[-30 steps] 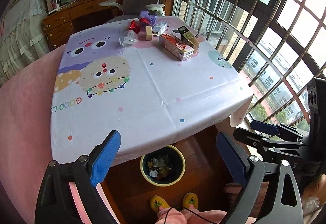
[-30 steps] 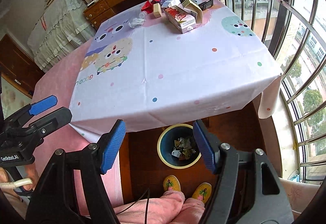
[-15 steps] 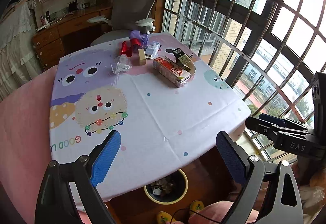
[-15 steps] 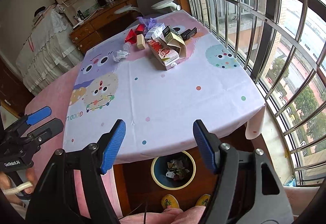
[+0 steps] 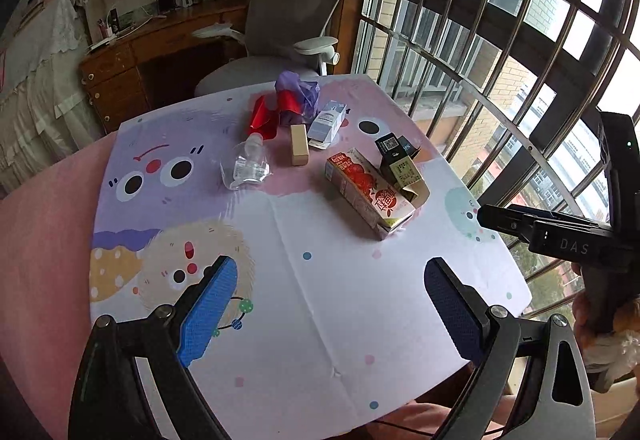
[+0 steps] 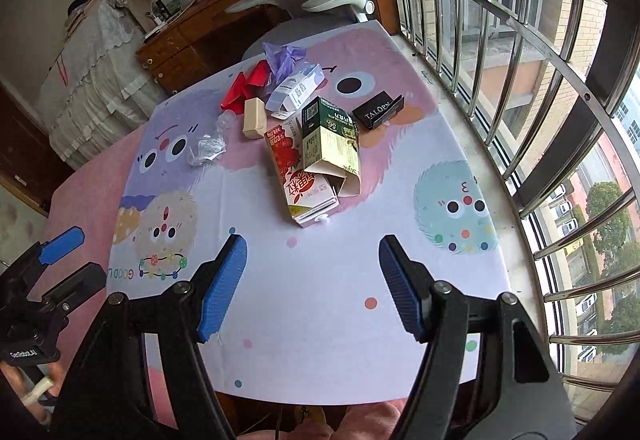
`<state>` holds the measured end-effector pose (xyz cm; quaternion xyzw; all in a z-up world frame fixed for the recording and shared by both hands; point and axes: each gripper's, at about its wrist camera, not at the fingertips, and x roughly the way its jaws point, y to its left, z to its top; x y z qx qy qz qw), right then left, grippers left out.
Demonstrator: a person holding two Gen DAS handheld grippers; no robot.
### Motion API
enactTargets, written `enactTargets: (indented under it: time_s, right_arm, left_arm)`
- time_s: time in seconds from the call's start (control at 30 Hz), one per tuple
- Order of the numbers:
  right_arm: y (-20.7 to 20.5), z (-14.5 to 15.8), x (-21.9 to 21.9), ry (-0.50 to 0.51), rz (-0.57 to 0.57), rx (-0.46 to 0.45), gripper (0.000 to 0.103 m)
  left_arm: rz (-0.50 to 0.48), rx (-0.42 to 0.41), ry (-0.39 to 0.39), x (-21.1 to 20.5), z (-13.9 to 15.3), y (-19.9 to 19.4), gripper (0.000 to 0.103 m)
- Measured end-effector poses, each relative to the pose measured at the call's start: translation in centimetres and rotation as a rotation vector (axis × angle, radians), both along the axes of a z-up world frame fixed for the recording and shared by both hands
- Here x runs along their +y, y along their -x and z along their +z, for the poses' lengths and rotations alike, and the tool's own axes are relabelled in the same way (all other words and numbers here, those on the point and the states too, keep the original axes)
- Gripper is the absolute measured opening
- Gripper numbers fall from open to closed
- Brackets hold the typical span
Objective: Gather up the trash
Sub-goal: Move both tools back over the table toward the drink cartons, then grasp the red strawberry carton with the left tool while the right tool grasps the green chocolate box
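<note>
1. White and pastel cloth, printed with cartoon faces, covers the table [image 6: 320, 300]; from where I sit it fills both wrist views, and its near half lies bare.
2. My left gripper [image 5: 332, 304] hangs over the near edge with its blue-padded jaws spread wide and nothing between them.
3. My right gripper [image 6: 312, 280] is likewise spread wide and empty above the near cloth; in the left view its black body juts in from the right, near the window-side edge.
4. The trash sits in a loose cluster on the far half: a red-and-white carton [image 6: 300, 176] lying flat, an opened green box [image 6: 330, 144] touching its right side, and a black box [image 6: 378, 111] just beyond, toward the window.
5. Further back lie a tan block [image 6: 254, 118], a crumpled clear bottle [image 5: 246, 166], a white-and-blue box [image 6: 294, 88], a red wrapper [image 6: 244, 86] and a purple bag [image 6: 282, 56] — all bunched close to the far edge.
6. A barred window [image 6: 520, 80] runs close along the table's right edge; a grey office chair [image 5: 292, 12] stands just behind the far edge.
7. The near table edge is cut off by the gripper frames, and the small print on the boxes is mostly too fine for me to read.
</note>
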<state>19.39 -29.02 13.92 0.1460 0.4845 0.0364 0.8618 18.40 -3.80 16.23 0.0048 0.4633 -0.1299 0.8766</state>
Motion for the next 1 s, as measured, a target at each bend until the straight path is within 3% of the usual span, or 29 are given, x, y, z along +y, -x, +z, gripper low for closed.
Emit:
enactTargets:
  time_s: [0.3,0.47,0.63,0.83,1.0]
  right_arm:
    - [-14.5,-6.1,-2.5,-0.069,0.12,0.151,0.066]
    - [-18.7,-10.0,-1.7,-0.082,0.182,0.23,0.066]
    - [-19.8,-12.3,-1.4,-0.132,0.222,0.27,0.066]
    - [-19.0,-11.9,-1.9,-0.151,0.273,0.249,0.059]
    - [-17.8,-11.5,-3.0,-0.113,0.28,0.257,0.058]
  left_arm:
    - [0.162,0.079,0.005,-3.1,-4.0,-9.5,0.096]
    - [0.219,0.113,0.001,-3.9,-6.2,-11.6,0.096]
    - [0.235,0.142,0.015,-4.4,-7.8,-12.9,0.096]
    - [0.197,0.177,0.016,-6.8,-9.5,-15.1,0.096]
    - [0.17,0.216,0.019,-8.6,-11.2,-17.0,0.096]
